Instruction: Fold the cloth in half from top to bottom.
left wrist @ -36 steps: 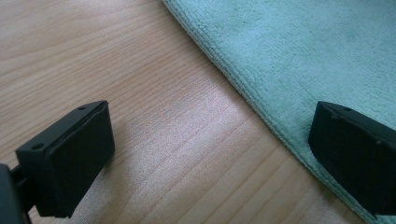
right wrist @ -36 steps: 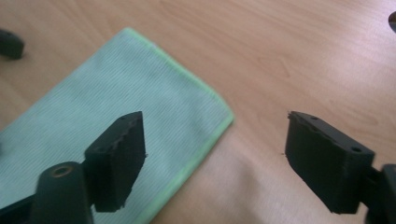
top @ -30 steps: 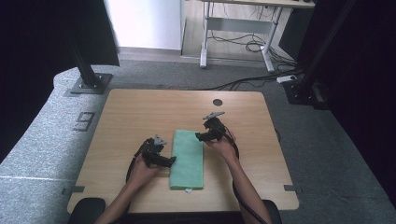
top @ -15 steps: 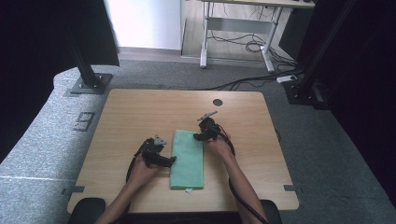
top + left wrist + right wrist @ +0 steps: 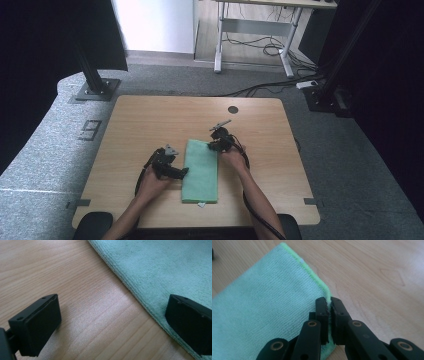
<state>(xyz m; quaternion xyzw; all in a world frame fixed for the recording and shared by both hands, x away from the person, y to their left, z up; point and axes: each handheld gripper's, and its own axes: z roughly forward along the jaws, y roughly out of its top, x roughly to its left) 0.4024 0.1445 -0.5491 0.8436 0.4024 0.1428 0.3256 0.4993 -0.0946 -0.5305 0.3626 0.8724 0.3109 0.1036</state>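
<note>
Green microfibre cloth point(image 5: 200, 170) lies folded at the middle of the tabletop point(image 5: 150, 125). The right claw point(image 5: 216, 145), its jaws just closed, pinches the cloth's edge at two o'clock. The left claw point(image 5: 184, 172) gapes wide at nine o'clock, straddling the cloth's border.

Wooden bench point(image 5: 150, 125), round dark port point(image 5: 233, 109) near far edge; grey floor point(image 5: 360, 165); white-legged desk point(image 5: 250, 35) beyond, cables point(image 5: 260, 47) beneath.

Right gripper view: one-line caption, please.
Right gripper pinches the green cloth by its edge on the wooden table.
</note>
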